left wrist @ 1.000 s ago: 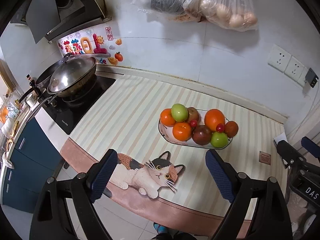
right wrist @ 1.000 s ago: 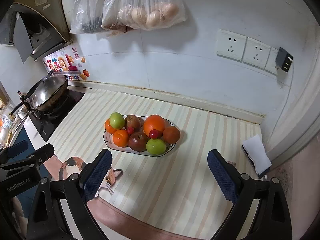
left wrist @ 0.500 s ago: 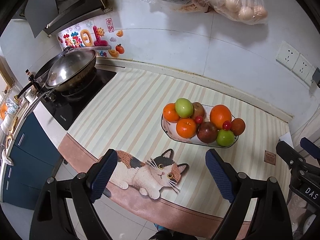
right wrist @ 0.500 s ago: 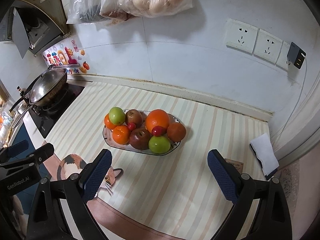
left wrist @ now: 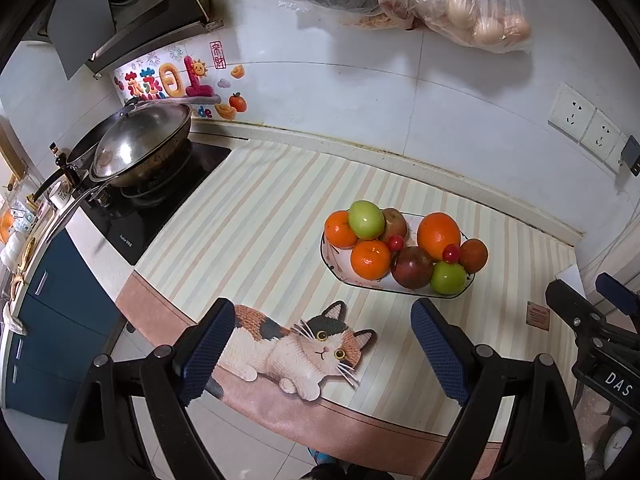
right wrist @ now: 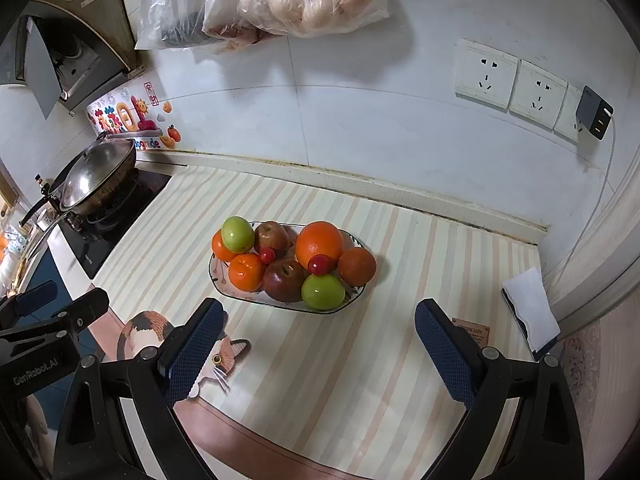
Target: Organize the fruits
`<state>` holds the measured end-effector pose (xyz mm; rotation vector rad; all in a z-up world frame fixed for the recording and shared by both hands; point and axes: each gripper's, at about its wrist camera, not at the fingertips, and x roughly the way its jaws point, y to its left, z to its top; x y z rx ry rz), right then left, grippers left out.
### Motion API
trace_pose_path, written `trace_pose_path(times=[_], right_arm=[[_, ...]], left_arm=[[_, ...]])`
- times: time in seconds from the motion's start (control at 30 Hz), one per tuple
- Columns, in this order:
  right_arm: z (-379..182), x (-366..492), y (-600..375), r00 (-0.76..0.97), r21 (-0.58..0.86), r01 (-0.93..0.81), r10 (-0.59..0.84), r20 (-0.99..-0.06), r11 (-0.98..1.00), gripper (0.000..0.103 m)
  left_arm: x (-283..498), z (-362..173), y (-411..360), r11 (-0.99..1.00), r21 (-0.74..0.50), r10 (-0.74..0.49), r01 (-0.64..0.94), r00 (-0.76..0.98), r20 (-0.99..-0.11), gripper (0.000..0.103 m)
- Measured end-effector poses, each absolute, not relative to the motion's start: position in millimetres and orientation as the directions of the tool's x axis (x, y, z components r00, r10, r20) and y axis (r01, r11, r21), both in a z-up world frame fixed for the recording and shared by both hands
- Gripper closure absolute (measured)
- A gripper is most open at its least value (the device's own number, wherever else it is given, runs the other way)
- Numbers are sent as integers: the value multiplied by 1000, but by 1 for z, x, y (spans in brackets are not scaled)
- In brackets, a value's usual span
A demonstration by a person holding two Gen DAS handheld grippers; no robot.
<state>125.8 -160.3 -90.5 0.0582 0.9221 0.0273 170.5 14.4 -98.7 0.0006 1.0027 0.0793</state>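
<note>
**Both grippers draw nearer a piled fruit dish**

Over the last second both wrist views have shifted: the white oval ceramic dish [left wrist: 334, 262] has grown larger and slid toward frame centre. In the left view it now sits right of centre; in the right view it sits just left of centre. That reads as both tools closing in on the dish, though nothing on it has moved.

The left gripper [left wrist: 320, 350] hangs above the calico cat print [left wrist: 298, 346] at the lower middle of its frame, its blue-padded jaws wide apart and holding nothing. The right gripper [right wrist: 318, 344] hovers over the cream-and-tan striped counter mat [right wrist: 380, 360], jaws likewise spread and empty.

All the fruit lies on the dish: a large round orange [right wrist: 319, 242], smaller tangerines [right wrist: 246, 272], two glossy green apples [right wrist: 322, 291], a dark red apple [right wrist: 284, 280], a brownish-orange round fruit [right wrist: 357, 266] at the right end and two small red cherry-like fruits [right wrist: 319, 265]. No fruit shows on the mat.

For the task, this fits either a pile about to be sorted or one just gathered; the approach alone does not settle which. A lidded steel wok [left wrist: 136, 146] stands at the left of the frame, well apart.
</note>
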Motion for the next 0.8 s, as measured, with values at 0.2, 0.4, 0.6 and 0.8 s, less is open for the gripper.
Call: trace_pose_path(times=[0.2, 0.4, 0.6, 0.8], right_arm=[[-90, 125, -160, 605, 62, 0, 49, -795, 998, 4], [-89, 126, -159, 605, 62, -5, 53, -795, 998, 4], [-88, 128, -157, 607, 67, -12, 60, -793, 998, 4], [-88, 129, -157, 606, 69, -17, 65, -793, 998, 4]], left_arm=[[172, -96, 14, 998, 30, 59, -63, 546, -836, 13], [172, -96, 15, 998, 29, 60, -63, 553, -831, 7], [172, -95, 15, 998, 29, 59, -64, 553, -831, 7], [171, -95, 15, 998, 28, 59, -64, 553, -831, 7]])
